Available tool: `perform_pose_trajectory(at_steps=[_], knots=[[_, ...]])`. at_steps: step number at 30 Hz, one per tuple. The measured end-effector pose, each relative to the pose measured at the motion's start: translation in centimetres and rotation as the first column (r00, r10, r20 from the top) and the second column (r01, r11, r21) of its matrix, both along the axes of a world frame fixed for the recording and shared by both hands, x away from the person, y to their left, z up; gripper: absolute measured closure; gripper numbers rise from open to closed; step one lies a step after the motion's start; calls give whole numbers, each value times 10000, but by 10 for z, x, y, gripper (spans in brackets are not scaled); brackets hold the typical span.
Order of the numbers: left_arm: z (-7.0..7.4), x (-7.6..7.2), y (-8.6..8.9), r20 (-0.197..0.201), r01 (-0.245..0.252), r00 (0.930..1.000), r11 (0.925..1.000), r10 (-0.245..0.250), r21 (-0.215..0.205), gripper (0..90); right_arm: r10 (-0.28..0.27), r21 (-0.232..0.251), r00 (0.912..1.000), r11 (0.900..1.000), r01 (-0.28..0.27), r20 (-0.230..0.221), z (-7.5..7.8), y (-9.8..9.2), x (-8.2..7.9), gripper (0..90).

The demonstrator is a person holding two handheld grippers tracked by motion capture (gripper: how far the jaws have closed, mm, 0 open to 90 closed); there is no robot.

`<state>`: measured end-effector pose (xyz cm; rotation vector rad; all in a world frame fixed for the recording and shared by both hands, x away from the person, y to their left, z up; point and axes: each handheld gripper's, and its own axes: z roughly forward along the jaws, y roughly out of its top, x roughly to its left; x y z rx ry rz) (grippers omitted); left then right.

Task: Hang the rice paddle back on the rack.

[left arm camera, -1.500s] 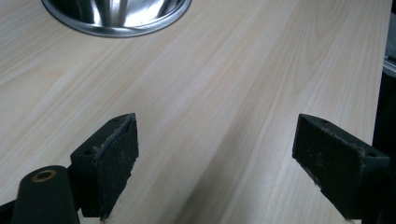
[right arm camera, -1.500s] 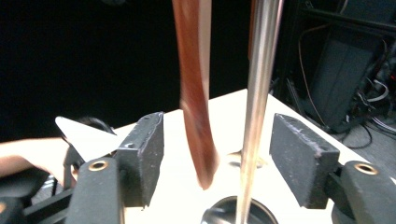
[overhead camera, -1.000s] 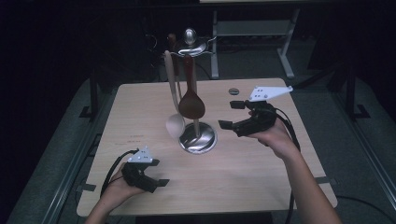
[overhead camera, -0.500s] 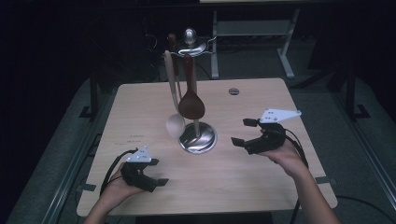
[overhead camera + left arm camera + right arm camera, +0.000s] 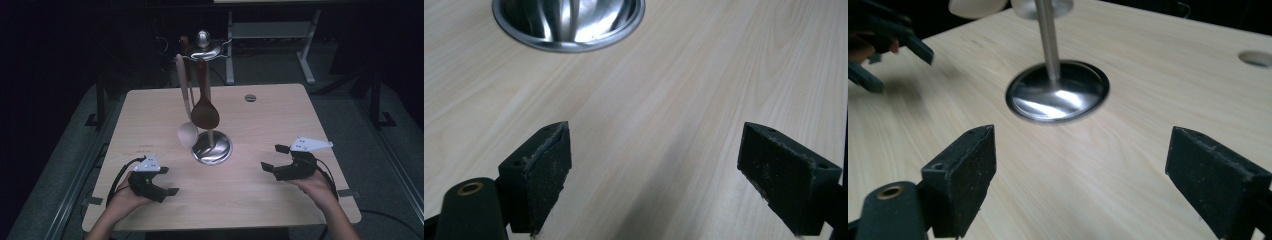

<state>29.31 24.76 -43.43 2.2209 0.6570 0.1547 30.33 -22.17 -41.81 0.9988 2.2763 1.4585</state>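
A metal utensil stand (image 5: 212, 147) rises from a round shiny base at the table's middle. A dark brown wooden spoon (image 5: 205, 112) and a pale spoon (image 5: 187, 134) hang from its top hooks. My left gripper (image 5: 167, 181) rests open at the front left of the table, jaws empty and pointing toward the base (image 5: 569, 25). At the front right, my right gripper (image 5: 274, 158) is open and empty, facing the stand's base (image 5: 1058, 92) and pole (image 5: 1048, 35). Both stand well apart from the stand.
The light wooden table (image 5: 260, 125) has a small round hole (image 5: 250, 98) near its far edge, right of centre. Dark floor and a metal frame surround it. In the right gripper view the left gripper (image 5: 883, 40) appears at the top left.
My right gripper has drawn back from beside the hanging spoons toward the front right of the table and come lower. The left gripper has stayed put.
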Motion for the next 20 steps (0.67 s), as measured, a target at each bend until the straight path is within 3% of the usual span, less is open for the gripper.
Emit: perform_pose_trajectory(at_steps=[6,12,15,20], knots=[[-3,0,9,-27,-192,9998,9998,192,-80,138,-528,14,9986,9986,528,-37,-18,-16,-12,132],[-7,-3,13,120,-406,9991,9991,407,-81,139,-737,-975,9971,9927,714,-199,-36,-21,-15,132],[-11,-1,13,55,-432,9991,9990,432,78,139,-663,-918,9969,9938,623,-412,-40,-20,-13,132],[-12,0,16,44,-499,9987,9988,499,-8,139,-648,-769,9976,9951,627,-244,-37,-20,-14,131]])
